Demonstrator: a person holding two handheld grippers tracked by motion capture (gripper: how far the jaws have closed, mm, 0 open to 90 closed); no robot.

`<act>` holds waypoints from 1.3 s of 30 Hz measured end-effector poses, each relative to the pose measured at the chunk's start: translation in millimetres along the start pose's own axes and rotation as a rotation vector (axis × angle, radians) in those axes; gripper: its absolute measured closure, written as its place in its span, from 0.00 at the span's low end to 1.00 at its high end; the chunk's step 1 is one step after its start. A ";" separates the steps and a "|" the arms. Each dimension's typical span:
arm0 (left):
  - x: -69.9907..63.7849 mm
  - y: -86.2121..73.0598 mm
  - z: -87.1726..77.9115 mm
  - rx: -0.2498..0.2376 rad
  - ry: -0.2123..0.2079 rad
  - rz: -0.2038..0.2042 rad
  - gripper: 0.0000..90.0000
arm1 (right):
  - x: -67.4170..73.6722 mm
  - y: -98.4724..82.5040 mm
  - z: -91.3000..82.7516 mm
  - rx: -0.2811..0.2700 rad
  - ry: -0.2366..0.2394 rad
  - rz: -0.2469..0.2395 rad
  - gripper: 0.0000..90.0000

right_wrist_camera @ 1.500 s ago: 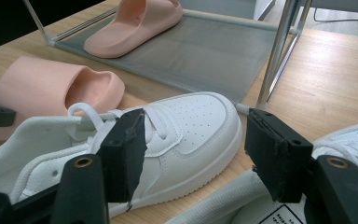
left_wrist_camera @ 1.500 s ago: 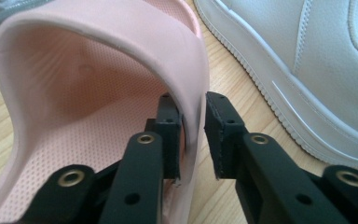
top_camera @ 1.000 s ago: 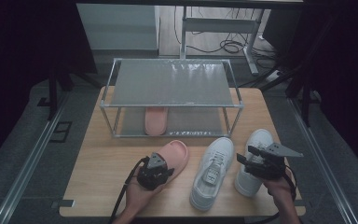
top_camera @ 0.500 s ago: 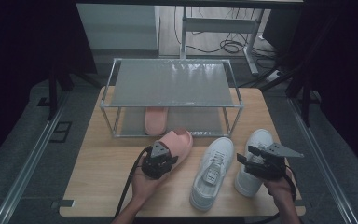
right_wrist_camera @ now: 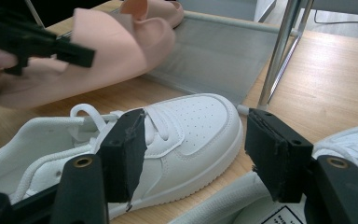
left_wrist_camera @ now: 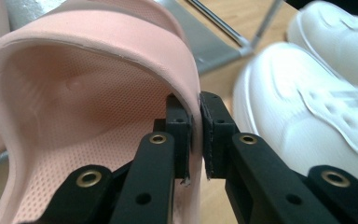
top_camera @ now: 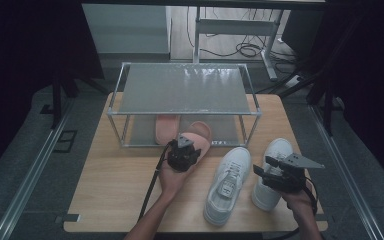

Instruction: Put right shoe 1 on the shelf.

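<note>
Under the wire shoe rack (top_camera: 182,90) one pink rubber slide (top_camera: 165,127) sits; my left hand-held gripper (left_wrist_camera: 195,135) pinches its mate (left_wrist_camera: 93,93), right hand-held gripper (right_wrist_camera: 200,149) spread, both white sneakers (top_camera: 228,182) left.

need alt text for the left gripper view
The left hand-held gripper is shut on the side edge of a pink slipper's strap, seen close up. White sneakers lie blurred at right, with a rack shelf and wooden table behind.

second slipper (top_camera: 166,128) half under shelf (top_camera: 185,89) (pink)
</note>
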State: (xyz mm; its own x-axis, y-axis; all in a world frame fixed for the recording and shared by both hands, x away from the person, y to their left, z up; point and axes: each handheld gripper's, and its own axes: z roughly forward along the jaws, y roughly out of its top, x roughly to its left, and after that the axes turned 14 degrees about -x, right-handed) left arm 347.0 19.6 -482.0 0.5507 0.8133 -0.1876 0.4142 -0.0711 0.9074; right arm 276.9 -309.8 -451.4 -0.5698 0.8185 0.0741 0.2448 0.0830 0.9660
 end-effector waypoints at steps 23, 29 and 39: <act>5.8 11.5 65.9 -0.095 0.172 -0.110 0.93 | 2.6 0.9 -0.7 -0.006 0.004 -0.012 0.43; 11.2 14.3 76.5 -0.115 0.203 -0.136 0.93 | 3.1 0.3 0.3 -0.002 0.007 -0.012 0.43; 15.0 14.7 92.9 -0.105 0.234 -0.168 0.92 | 3.1 -0.2 0.4 -0.001 0.010 -0.008 0.43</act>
State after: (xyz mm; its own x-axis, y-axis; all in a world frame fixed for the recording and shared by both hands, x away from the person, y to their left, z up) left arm 428.6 -23.0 -506.4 0.2937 0.9206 -0.2573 0.4011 0.1257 0.9074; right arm 275.4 -307.0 -451.5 -0.5798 0.8119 0.0684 0.2392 0.0893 0.9669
